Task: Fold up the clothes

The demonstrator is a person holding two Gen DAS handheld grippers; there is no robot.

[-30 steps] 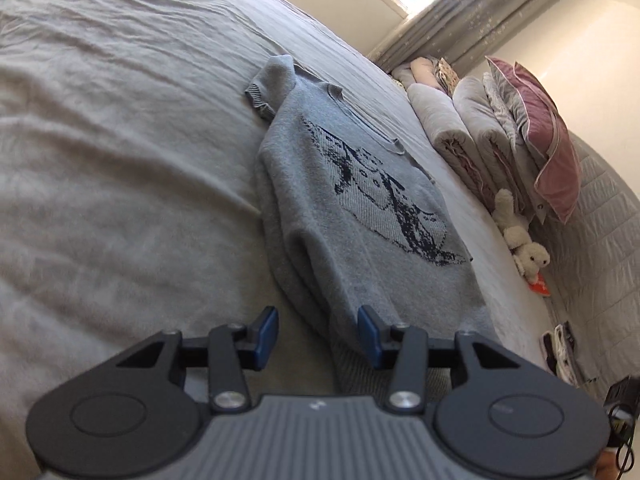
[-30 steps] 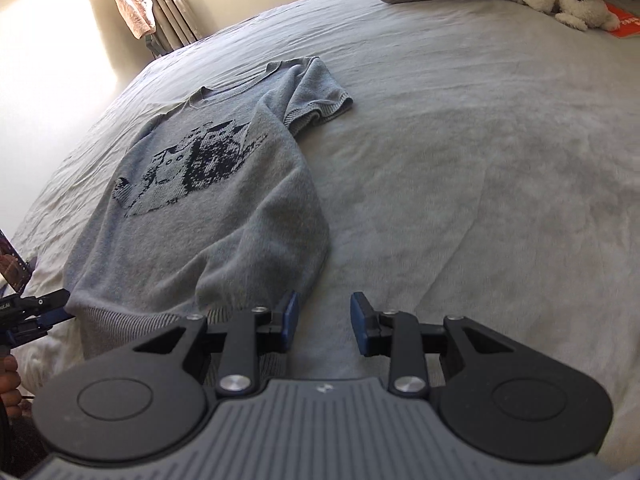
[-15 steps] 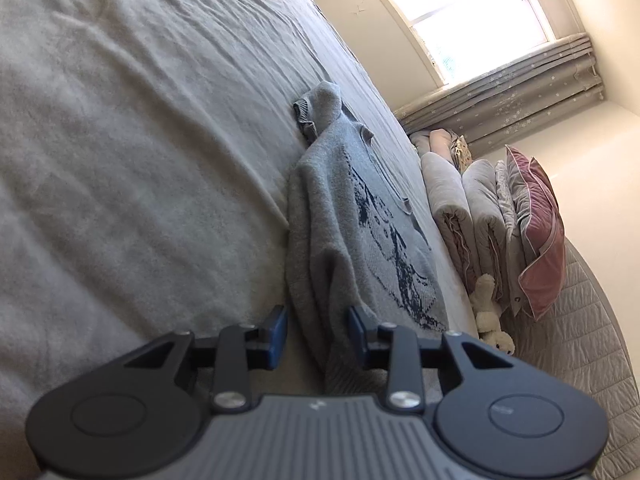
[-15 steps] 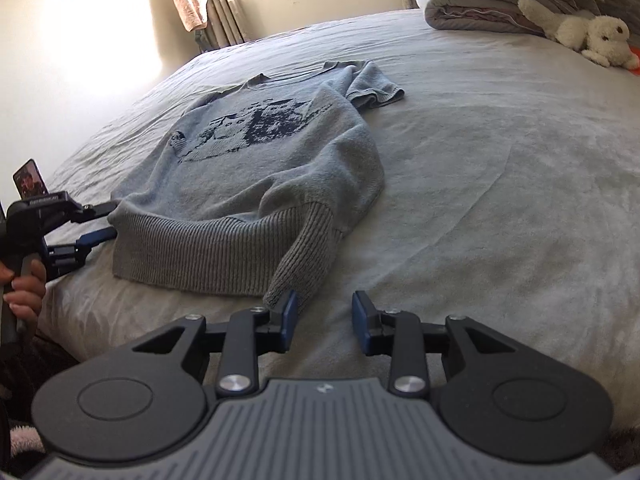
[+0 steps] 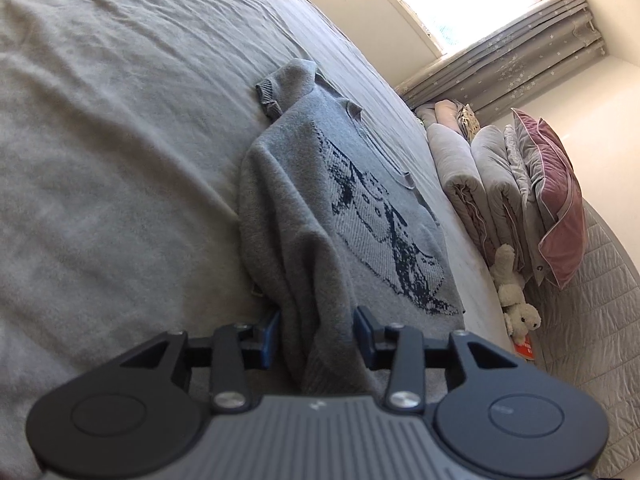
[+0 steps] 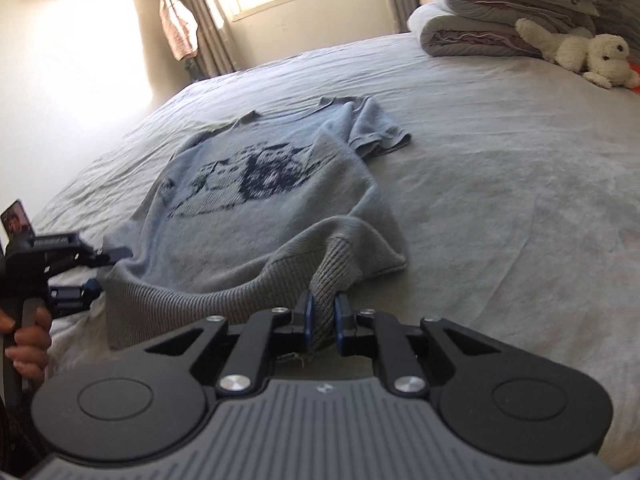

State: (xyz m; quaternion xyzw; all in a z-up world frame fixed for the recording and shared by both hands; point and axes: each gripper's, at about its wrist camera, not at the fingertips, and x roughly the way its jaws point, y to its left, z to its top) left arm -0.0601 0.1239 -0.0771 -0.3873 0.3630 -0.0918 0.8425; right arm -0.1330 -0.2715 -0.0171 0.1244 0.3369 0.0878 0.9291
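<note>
Both grippers share ribbed grey bodies, black round-capped linkage arms, silver screws, blue-padded jaws.

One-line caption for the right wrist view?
Right gripper closing on the ribbed hem of a grey knitted sweater spread on a grey bed.

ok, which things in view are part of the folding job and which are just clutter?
In the job:
- grey sweater
- right gripper, closing on its ribbed hem
- left gripper, opening, sweater between its jaws

Lying about:
- plush toy
- folded quilts
- pink pillow
</note>
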